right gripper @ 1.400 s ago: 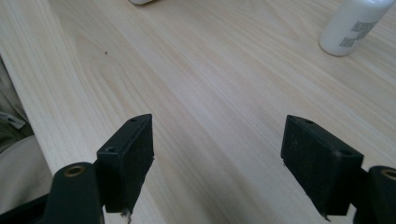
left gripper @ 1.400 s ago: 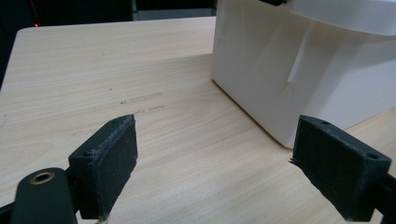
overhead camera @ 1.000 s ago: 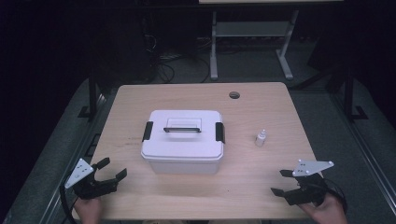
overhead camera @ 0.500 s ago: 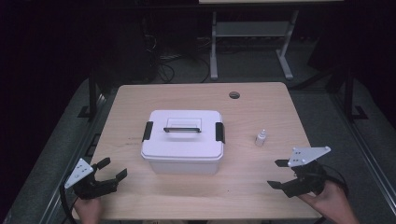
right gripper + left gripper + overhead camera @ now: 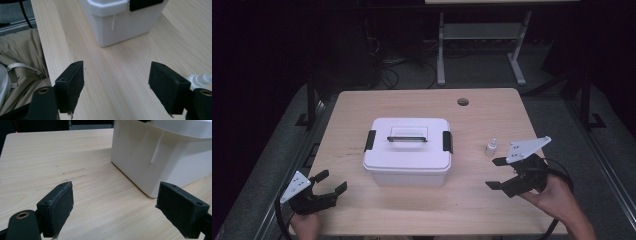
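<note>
**Right gripper closing in on the small bottle beside the box**

The white lidded box [image 5: 407, 151] sits at the middle of the wooden table [image 5: 362, 105], its lid on and both black side latches down. The small white bottle [image 5: 491, 147] stands upright just off the box's right side, apart from it, and this looks like the thing being reached for. The right gripper [image 5: 496, 174] hovers just in front of the bottle on the person's side, jaws spread wide and holding nothing. In the right gripper view the bottle [image 5: 200, 79] peeks out behind the right-hand jaw, so it is not yet between the pads; the gripper points more toward the box's near corner than at the bottle.

The left gripper [image 5: 330, 181] rests low off the box's front left corner, also wide apart and empty, with the box wall [image 5: 160, 162] ahead of it.

To do the approach well, I would swing the right gripper toward the bottle until it is centred between the jaws, keep them level with its body rather than the narrow cap, and close gently, since so light and slim a bottle will likely tip if one pad touches first.
</note>
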### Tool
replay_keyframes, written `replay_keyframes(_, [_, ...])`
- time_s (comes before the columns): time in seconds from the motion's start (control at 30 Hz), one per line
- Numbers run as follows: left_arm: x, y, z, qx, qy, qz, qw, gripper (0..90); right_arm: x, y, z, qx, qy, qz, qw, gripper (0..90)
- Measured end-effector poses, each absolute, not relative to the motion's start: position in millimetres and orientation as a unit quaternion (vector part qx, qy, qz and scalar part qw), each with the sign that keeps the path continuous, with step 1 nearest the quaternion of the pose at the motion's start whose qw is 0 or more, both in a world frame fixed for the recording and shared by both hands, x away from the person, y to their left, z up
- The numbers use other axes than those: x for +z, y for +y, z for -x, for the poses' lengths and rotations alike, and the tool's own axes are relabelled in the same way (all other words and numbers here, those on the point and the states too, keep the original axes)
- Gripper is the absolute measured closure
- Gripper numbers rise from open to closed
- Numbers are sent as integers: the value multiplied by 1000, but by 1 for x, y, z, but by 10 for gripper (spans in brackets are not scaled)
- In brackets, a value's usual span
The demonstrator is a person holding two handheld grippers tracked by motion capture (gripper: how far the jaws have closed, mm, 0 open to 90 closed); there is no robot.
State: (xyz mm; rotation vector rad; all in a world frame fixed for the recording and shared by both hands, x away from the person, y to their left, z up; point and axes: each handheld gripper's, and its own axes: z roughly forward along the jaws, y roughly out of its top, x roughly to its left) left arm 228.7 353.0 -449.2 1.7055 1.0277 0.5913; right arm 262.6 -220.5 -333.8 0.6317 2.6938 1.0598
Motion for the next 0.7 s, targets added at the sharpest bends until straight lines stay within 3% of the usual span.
replay_keyframes(0.7, [-450,354,-231,243,429,-706,508,130,-292,-166,-299,340,922,-169,83,301])
